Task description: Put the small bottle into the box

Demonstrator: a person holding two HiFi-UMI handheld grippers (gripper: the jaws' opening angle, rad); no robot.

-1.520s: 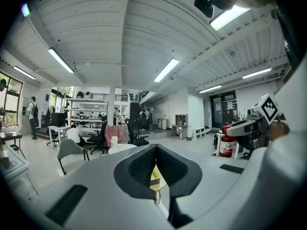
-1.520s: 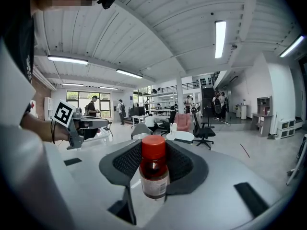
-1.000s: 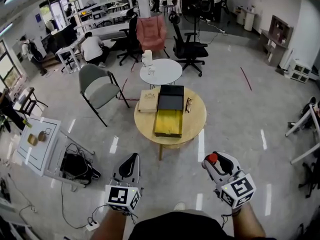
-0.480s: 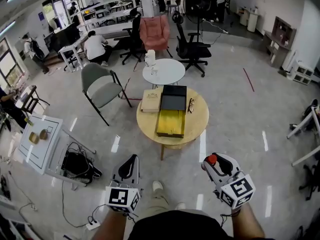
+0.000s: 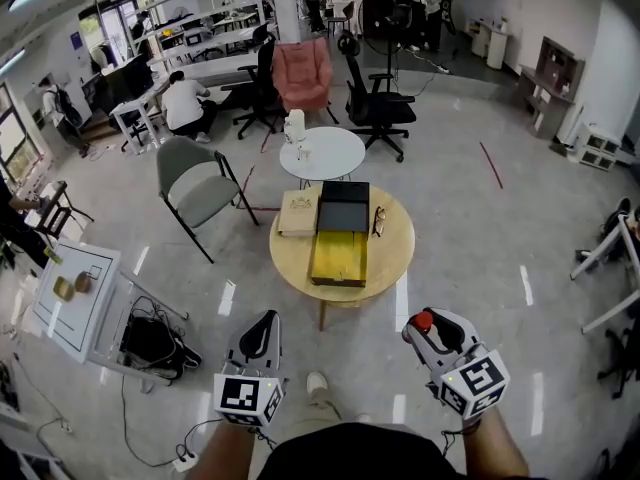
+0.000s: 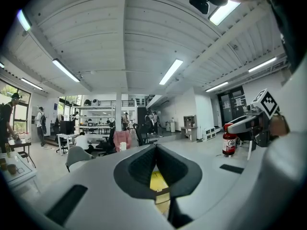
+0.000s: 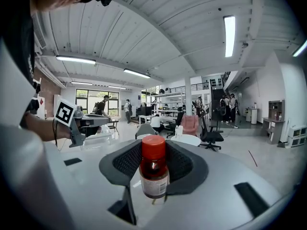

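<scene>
A small brown bottle (image 7: pixel 154 169) with a red cap (image 5: pixel 424 320) is clamped upright between the jaws of my right gripper (image 5: pixel 428 330), low at the right of the head view. My left gripper (image 5: pixel 258 330) is held level with it at the left, jaws pressed together with nothing in them; its own view (image 6: pixel 155 166) confirms this. The open box (image 5: pixel 338 256), yellow inside with a black lid section behind it, lies on a round wooden table (image 5: pixel 395 243) well ahead of both grippers.
A tan box (image 5: pixel 299 212) and glasses (image 5: pixel 379 222) also lie on the wooden table. Behind it stand a white round table (image 5: pixel 325 153), a grey chair (image 5: pixel 200 183), a pink armchair (image 5: pixel 302 68) and office chairs. A white cart (image 5: pixel 75 298) with cables stands at left.
The whole scene has shifted slightly as I step forward; a foot now shows below. Both grippers keep their places and the bottle stays clamped.
</scene>
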